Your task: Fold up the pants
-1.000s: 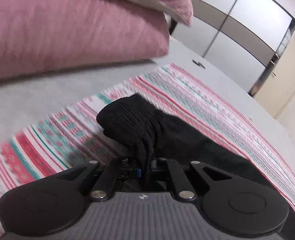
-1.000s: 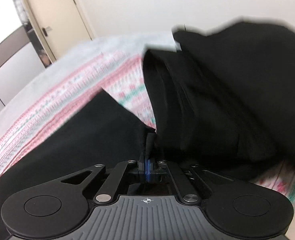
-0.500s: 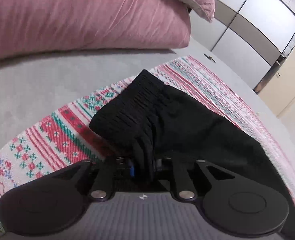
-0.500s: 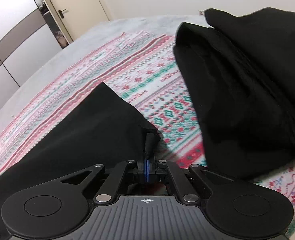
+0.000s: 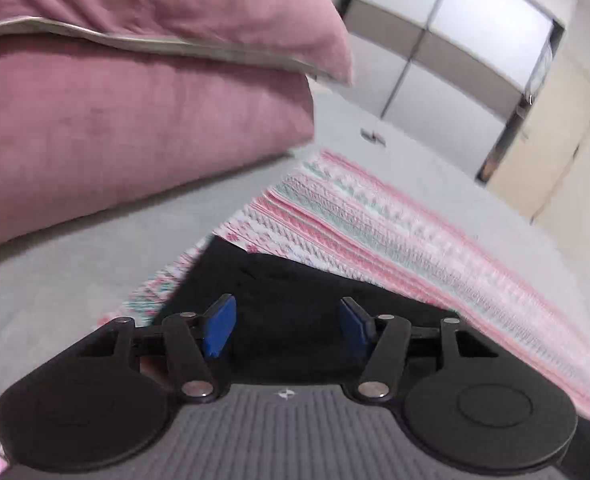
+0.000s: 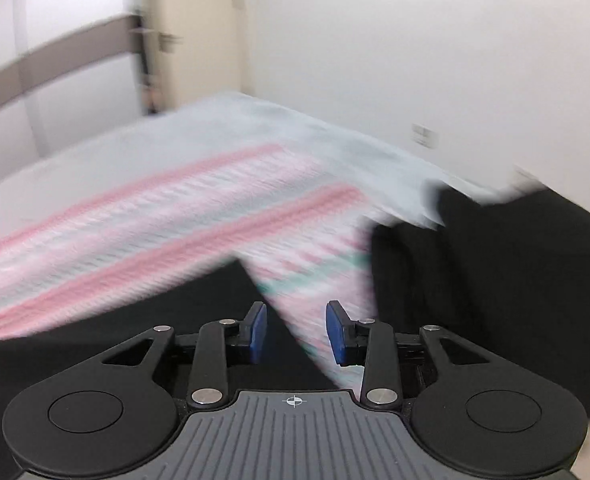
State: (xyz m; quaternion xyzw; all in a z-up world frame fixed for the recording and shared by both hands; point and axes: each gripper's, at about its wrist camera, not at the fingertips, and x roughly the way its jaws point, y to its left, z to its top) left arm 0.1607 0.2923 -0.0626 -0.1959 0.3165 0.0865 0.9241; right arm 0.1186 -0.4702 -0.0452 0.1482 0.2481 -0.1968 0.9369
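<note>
Both jaws have just been opening with nothing between them: the left hand-held gripper (image 5: 286, 330) and right hand-held gripper (image 6: 296, 332) stand apart above the black pants (image 5: 295, 280) lying on the striped blanket (image 5: 375, 220)

The black pants (image 5: 295, 292) lie flat on a striped pink-and-green blanket (image 5: 375, 224) on the bed, one end with a straight edge near the pillow side. In the right wrist view a corner (image 6: 215, 292) lies beside another bunched black pile (image 6: 495, 280).
</note>
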